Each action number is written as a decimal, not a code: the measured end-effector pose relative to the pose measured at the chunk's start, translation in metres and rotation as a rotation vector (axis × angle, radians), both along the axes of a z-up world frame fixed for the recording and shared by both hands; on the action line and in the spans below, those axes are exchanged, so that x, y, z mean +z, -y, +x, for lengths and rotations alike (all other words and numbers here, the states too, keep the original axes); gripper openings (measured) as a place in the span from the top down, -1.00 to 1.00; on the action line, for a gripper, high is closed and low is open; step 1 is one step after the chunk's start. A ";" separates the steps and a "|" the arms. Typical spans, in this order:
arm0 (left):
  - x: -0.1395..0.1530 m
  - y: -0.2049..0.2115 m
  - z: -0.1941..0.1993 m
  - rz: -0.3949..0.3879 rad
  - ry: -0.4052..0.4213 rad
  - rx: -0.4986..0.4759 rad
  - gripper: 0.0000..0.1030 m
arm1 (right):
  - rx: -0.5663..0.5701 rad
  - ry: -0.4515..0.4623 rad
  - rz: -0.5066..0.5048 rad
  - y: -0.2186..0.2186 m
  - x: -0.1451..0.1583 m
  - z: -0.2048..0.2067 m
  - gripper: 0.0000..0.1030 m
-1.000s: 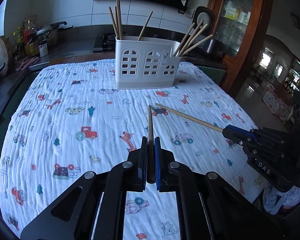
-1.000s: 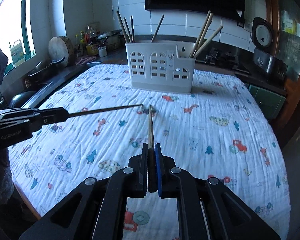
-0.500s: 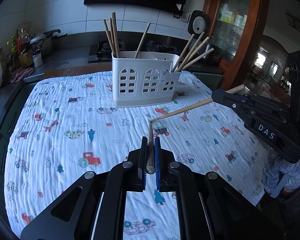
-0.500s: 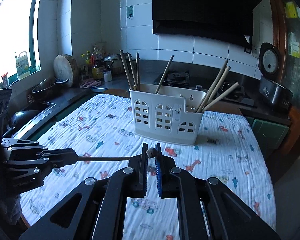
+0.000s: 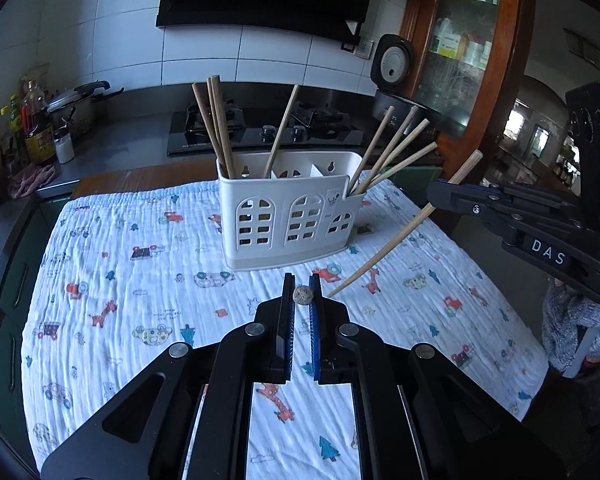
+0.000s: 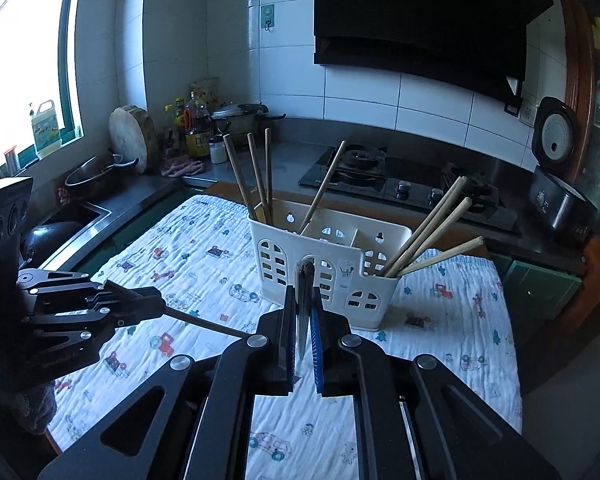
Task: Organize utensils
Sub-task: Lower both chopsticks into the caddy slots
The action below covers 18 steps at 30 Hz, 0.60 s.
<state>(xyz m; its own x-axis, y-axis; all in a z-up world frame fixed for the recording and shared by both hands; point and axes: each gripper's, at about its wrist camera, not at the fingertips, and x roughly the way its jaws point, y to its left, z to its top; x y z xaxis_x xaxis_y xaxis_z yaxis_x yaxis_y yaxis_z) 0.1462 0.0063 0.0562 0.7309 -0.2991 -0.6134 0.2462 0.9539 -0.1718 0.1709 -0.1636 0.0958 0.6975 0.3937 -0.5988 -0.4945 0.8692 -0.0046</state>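
Spread over the kitchen table, a white cartoon-print cloth (image 5: 140,280) is carrying the white slotted plastic caddy (image 5: 292,212), while the left gripper (image 5: 302,308) and right gripper (image 6: 303,320) are each clamping one wooden chopstick (image 5: 384,250), needing tips lowered vertically into a compartment.

My left gripper (image 5: 302,294) shows its chopstick (image 5: 302,294) end-on only; the holder (image 6: 324,264) hides behind my right chopstick (image 6: 305,304).

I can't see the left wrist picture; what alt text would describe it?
The left hand-held gripper pinches a chopstick seen end-on above a cartoon-print tablecloth. Ahead stands a white utensil holder with chopsticks; at right, the right hand-held gripper holds a tilted chopstick.
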 end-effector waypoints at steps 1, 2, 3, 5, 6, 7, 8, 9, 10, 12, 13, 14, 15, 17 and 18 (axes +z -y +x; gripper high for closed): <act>0.003 0.001 0.004 0.003 0.003 -0.003 0.89 | 0.003 -0.008 0.002 0.001 0.004 0.004 0.87; 0.007 0.001 0.007 0.007 0.007 -0.004 0.89 | 0.005 -0.012 0.003 0.002 0.008 0.007 0.87; 0.012 0.002 0.011 0.011 0.012 -0.006 0.89 | 0.006 -0.014 0.002 0.003 0.012 0.010 0.87; 0.021 0.002 0.017 0.015 0.023 -0.011 0.89 | 0.002 -0.009 0.002 0.005 0.021 0.017 0.87; 0.026 0.002 0.020 0.020 0.029 -0.013 0.89 | 0.001 -0.005 0.002 0.007 0.027 0.021 0.87; 0.031 0.002 0.023 0.026 0.035 -0.014 0.89 | -0.002 0.000 0.003 0.008 0.033 0.024 0.87; 0.036 0.002 0.026 0.033 0.040 -0.015 0.89 | -0.002 0.006 0.004 0.010 0.038 0.026 0.87; 0.042 0.002 0.031 0.040 0.045 -0.016 0.89 | -0.002 0.013 0.002 0.010 0.045 0.029 0.87; 0.048 0.001 0.034 0.044 0.048 -0.015 0.89 | -0.004 0.018 0.002 0.011 0.049 0.032 0.87; 0.061 -0.001 0.040 0.054 0.064 -0.010 0.89 | -0.008 0.026 0.003 0.012 0.061 0.040 0.87; 0.069 -0.003 0.043 0.052 0.073 -0.009 0.89 | -0.009 0.029 0.004 0.012 0.068 0.044 0.87; 0.076 -0.005 0.045 0.048 0.081 -0.011 0.89 | -0.011 0.032 0.005 0.012 0.072 0.048 0.87; 0.085 -0.009 0.048 0.043 0.090 -0.015 0.89 | -0.014 0.039 0.005 0.013 0.078 0.051 0.87; 0.100 -0.013 0.051 0.048 0.112 -0.009 0.89 | -0.018 0.048 0.001 0.013 0.087 0.057 0.87; 0.108 -0.015 0.052 0.053 0.125 -0.004 0.89 | -0.021 0.052 0.001 0.014 0.090 0.059 0.87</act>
<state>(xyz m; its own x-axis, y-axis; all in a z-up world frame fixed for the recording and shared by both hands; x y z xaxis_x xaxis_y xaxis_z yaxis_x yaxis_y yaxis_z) 0.1982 0.0217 0.1638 0.8015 -0.2717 -0.5328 0.2663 0.9598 -0.0888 0.2303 -0.1777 0.1862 0.7356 0.3792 -0.5613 -0.4751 0.8795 -0.0284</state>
